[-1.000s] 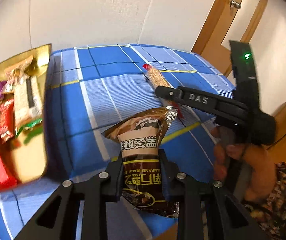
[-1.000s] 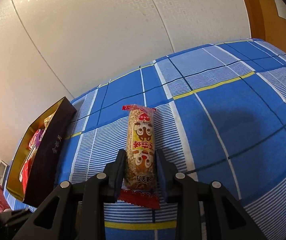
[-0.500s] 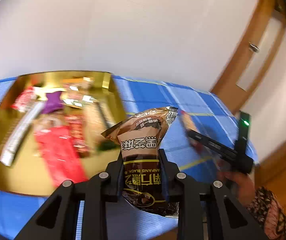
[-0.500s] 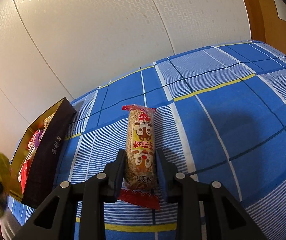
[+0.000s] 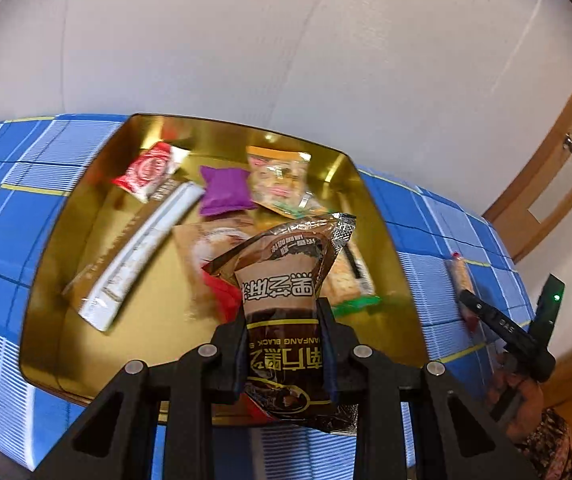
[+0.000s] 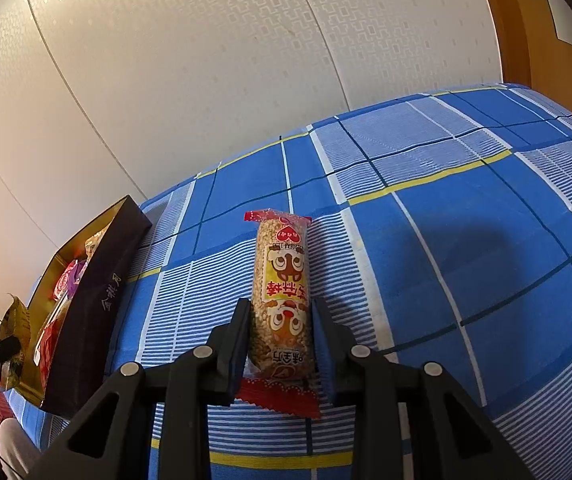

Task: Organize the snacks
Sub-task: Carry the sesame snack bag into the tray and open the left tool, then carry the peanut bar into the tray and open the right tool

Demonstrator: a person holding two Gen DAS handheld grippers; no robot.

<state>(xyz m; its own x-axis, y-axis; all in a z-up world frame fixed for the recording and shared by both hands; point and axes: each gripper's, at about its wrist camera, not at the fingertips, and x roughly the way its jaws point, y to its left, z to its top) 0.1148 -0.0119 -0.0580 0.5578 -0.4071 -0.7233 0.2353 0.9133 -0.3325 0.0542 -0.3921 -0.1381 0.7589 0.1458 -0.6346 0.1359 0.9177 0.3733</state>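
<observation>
My left gripper [image 5: 284, 316] is shut on a brown snack packet [image 5: 286, 280] and holds it above the gold-lined box [image 5: 46, 280], which holds several snacks. In the right wrist view the same box [image 6: 98, 304] shows its dark outer wall at the left, with the left gripper [image 6: 2, 350] and its packet [image 6: 16, 324] at the edge. My right gripper [image 6: 280, 320] is shut on a rice-puff bar [image 6: 282, 292] in clear wrap with red ends, which lies on the blue checked cloth [image 6: 465, 240]. In the left wrist view the right gripper [image 5: 465, 296] and that bar [image 5: 461, 276] appear at the right.
Inside the box lie a purple pouch [image 5: 226, 192], a red-and-white packet [image 5: 150, 170], a long white sachet [image 5: 142, 252] and an orange-topped cracker pack [image 5: 278, 180]. A pale wall stands behind the table. A wooden door frame [image 5: 545, 168] rises at the right.
My left gripper has swung left with the brown packet, from over the blue cloth to over the gold box. The right gripper and the bar have not moved.
</observation>
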